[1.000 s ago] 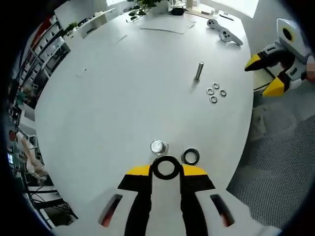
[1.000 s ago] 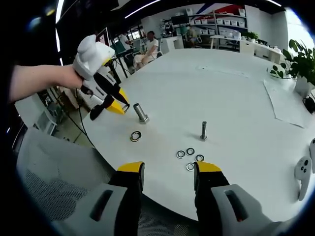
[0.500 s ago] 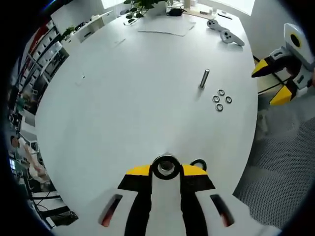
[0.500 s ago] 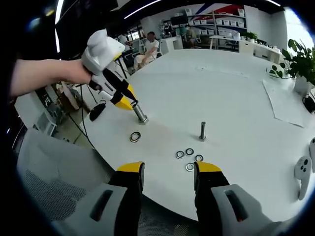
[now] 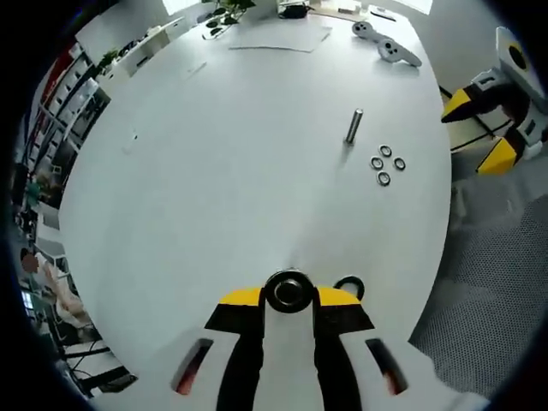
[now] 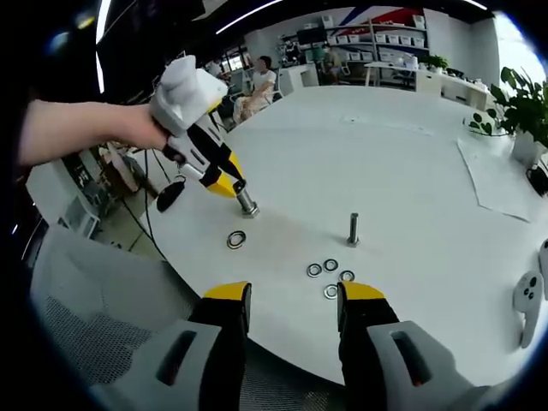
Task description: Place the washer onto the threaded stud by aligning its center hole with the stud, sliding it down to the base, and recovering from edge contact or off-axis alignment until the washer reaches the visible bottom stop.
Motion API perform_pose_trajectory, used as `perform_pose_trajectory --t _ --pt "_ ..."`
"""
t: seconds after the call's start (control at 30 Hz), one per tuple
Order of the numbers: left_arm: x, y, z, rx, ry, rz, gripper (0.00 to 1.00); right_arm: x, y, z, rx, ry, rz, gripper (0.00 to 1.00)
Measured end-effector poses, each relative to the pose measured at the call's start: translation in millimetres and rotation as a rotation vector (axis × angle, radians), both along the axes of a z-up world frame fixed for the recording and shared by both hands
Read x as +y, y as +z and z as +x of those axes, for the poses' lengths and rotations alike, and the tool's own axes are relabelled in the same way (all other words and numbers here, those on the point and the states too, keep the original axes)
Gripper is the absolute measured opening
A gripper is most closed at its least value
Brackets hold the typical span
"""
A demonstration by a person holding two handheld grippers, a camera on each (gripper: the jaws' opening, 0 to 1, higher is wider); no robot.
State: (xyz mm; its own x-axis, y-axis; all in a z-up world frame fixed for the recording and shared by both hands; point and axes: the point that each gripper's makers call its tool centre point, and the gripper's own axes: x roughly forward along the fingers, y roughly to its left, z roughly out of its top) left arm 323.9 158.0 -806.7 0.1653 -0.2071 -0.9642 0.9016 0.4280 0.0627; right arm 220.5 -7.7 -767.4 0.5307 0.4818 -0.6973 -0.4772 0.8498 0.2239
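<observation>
Washer (image 5: 288,291) in left hand-held gripper (image 5: 288,297)

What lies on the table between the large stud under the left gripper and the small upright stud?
Bare white table lies between the large stud and the small stud in the right gripper view.

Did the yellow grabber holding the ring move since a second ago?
Yes. In the right gripper view, the left gripper came down with the washer onto the near stud.
</observation>
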Motion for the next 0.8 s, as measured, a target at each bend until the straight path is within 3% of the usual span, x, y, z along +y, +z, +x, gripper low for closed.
perform_pose_trajectory --t 0.8 --pt "-1 -43.9 -1.1 0.025 -0.009 0.050 0.19 2 1.8 0 -0.005 0.005 0.002 0.43"
